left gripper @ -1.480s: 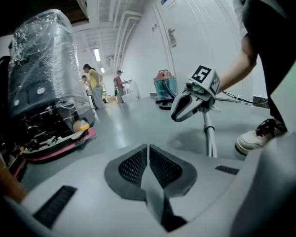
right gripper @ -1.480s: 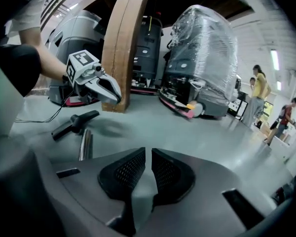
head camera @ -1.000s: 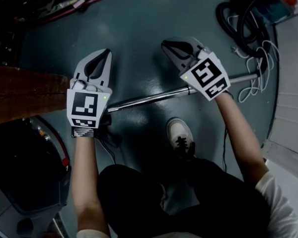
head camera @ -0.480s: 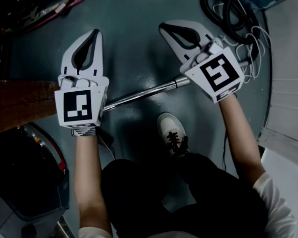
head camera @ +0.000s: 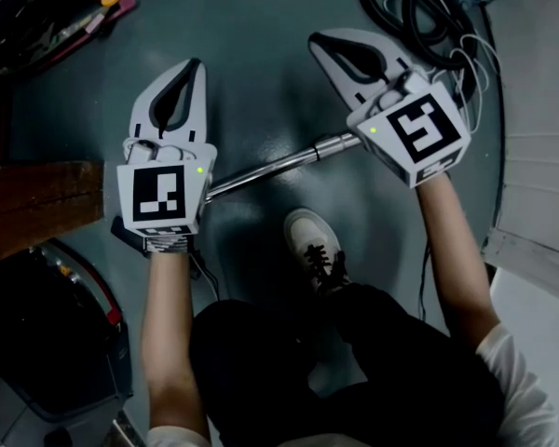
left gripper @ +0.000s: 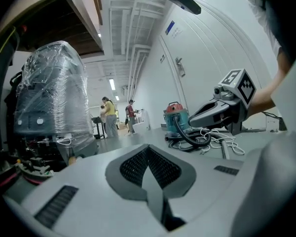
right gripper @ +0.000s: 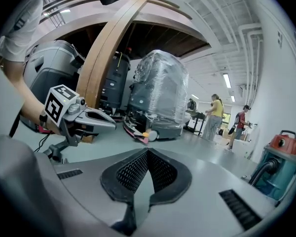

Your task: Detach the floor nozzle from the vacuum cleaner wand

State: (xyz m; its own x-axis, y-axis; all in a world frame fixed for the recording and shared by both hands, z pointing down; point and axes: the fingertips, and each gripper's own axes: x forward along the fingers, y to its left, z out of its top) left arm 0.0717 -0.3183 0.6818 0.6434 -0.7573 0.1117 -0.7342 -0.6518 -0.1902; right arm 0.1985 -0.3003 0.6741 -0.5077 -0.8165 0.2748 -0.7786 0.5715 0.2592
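Right now both of our grippers are shut tight. Our left gripper (head camera: 194,67) has its two jaws pressed together all the way to the tips, and nothing is between them. Our right gripper (head camera: 319,41) is the same, with its jaws together and nothing held. Each gripper view shows the dark pads meeting, with only a thin line left between them.

Both grippers are up in the air over the grey floor (head camera: 252,26) and point away from us. We cannot see them touching anything.

The wand (head camera: 279,163) is a shiny metal tube, and it lies on the floor below the grippers. It runs across the middle of the floor, from under the left gripper to under the right gripper. Both of its ends are hidden there. A small dark part (head camera: 123,235) sticks out just beside the left gripper, but we cannot tell if it is the nozzle.

Our white shoe (head camera: 312,240) stands near the wand, on our side of it. A black hose (head camera: 391,7) and a white cord (head camera: 475,82) lie by the far right corner of the floor. The red and blue vacuum cleaner (left gripper: 176,118) stands with them. A brown wooden board (head camera: 37,198) reaches in from the floor's left edge.
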